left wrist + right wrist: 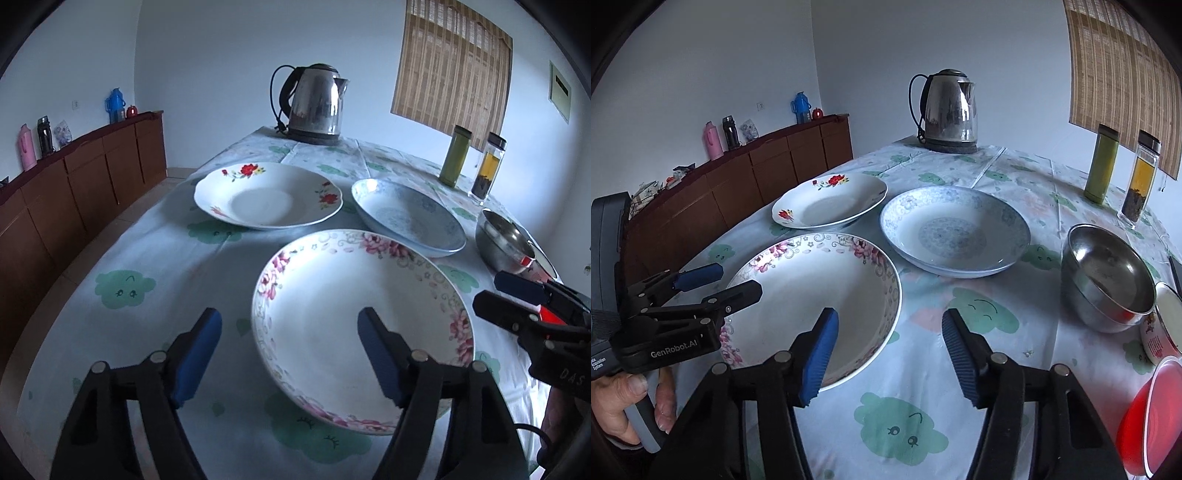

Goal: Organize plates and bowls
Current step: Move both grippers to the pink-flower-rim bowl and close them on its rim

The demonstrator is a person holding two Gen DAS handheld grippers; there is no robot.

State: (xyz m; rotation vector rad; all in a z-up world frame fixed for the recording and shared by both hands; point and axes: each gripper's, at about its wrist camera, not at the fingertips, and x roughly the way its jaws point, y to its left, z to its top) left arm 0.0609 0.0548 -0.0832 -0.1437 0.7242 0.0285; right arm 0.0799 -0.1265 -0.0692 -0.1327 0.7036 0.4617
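- The counter [1015, 166] carries everything under a cloud-print cloth, dishes spread singly, apparently waiting to be stacked.
- Nearest is the pink-flowered plate [354, 317], flat and untouched; the red-flowered plate [267, 194] lies far left, the blue-patterned plate [955, 230] far right.
- The steel bowl [1108, 273] sits right of them, near the edge.
- The left claw [290, 350] gapes wide over the pink plate's near-left rim, probably lining up a grab.
- The right claw [890, 350] hangs wide at its right rim, holding nothing.
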